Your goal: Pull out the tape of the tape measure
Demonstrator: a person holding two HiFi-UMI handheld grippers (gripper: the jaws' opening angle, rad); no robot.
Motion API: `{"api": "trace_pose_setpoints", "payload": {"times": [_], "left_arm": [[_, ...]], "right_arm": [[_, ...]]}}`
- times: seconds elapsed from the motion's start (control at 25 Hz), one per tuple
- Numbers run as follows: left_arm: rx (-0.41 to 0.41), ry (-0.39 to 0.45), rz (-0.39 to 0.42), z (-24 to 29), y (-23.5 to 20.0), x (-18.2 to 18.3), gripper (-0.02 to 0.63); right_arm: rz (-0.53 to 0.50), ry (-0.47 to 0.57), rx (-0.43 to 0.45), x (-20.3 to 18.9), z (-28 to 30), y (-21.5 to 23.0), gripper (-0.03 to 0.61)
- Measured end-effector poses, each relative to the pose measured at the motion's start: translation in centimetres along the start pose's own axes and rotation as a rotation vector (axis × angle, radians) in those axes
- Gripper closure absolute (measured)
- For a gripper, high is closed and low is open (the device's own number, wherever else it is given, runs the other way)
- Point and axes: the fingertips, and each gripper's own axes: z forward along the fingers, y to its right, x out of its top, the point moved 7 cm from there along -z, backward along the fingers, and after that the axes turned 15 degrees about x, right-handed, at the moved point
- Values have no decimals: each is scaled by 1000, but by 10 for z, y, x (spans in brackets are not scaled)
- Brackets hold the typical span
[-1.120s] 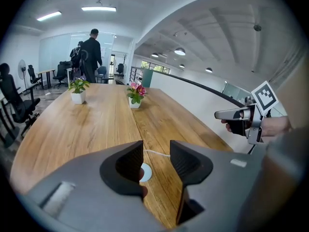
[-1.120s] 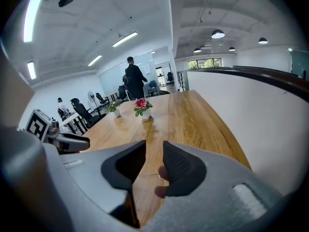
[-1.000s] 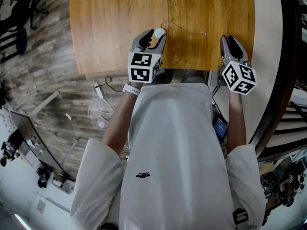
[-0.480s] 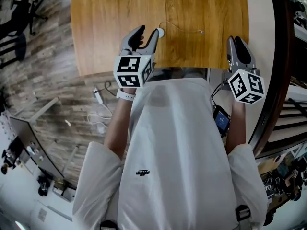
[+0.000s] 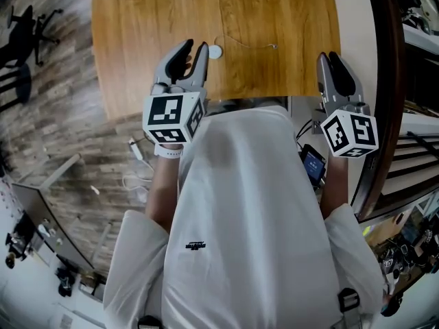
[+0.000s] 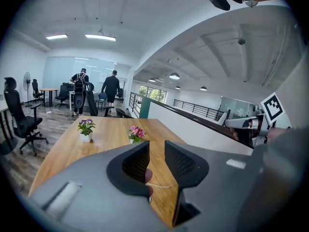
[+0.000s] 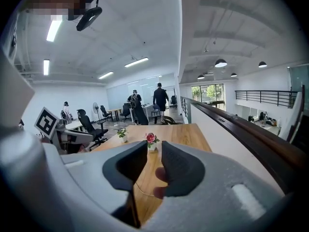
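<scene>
The tape measure (image 5: pixel 215 51) is a small white round case lying on the wooden table (image 5: pixel 274 19). A thin line of tape (image 5: pixel 247 44) runs from it to the right. My left gripper (image 5: pixel 189 49) hovers above the table just left of the case, apart from it. Its jaws have just been closing and stand a little apart with nothing between them (image 6: pixel 156 158). My right gripper (image 5: pixel 334 62) hangs over the table's near right corner. Its jaws have also just been closing, and they are open and empty (image 7: pixel 154 161).
Two small flower pots (image 6: pixel 86 128) (image 6: pixel 136 133) stand farther along the table. A dark curved railing (image 5: pixel 385 81) runs along the right. Office chairs (image 6: pixel 21 122) and cables (image 5: pixel 137 163) are on the floor at left. People (image 6: pixel 112 86) stand far off.
Both grippers have risen off the tabletop. The left one has drawn away to the left of the white case and its jaws have narrowed. The case stays on the table.
</scene>
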Motion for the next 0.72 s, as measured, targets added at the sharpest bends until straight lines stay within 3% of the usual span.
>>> {"api": "trace_pose_setpoints", "payload": {"times": [0.28,0.72], "left_arm": [[16,72,15,-17,3,27,594],[-30,132,33,-35,4,42,595]], "right_arm": [[-40,62,22,24,-8,-17,503],[-77,84,56,30,0,-39,566]]}}
